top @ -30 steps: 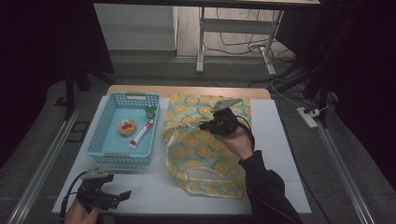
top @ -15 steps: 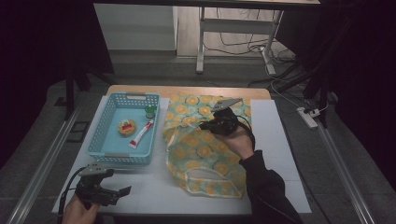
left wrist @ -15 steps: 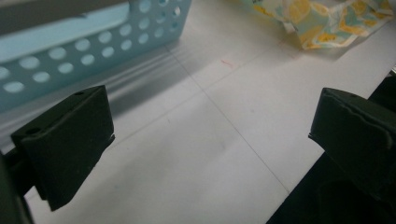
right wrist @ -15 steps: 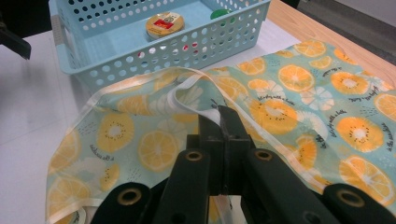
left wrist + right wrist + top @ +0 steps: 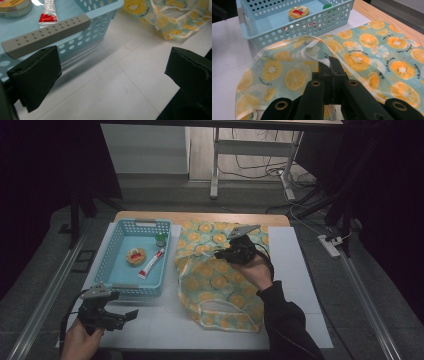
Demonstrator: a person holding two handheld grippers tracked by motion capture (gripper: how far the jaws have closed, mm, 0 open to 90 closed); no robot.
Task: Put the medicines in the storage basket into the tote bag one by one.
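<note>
- You work at a wooden table with a white mat spread over most of its top.
- Beyond it you see a grey floor and a pale panel standing at the far side.
- A white metal frame with 2 visible legs rises behind, black cables looped on the floor beside it.
- A white power strip lies to your right.
- Metal rails flank both sides.
- The surroundings are dark; light falls mainly on the tabletop.
</note>
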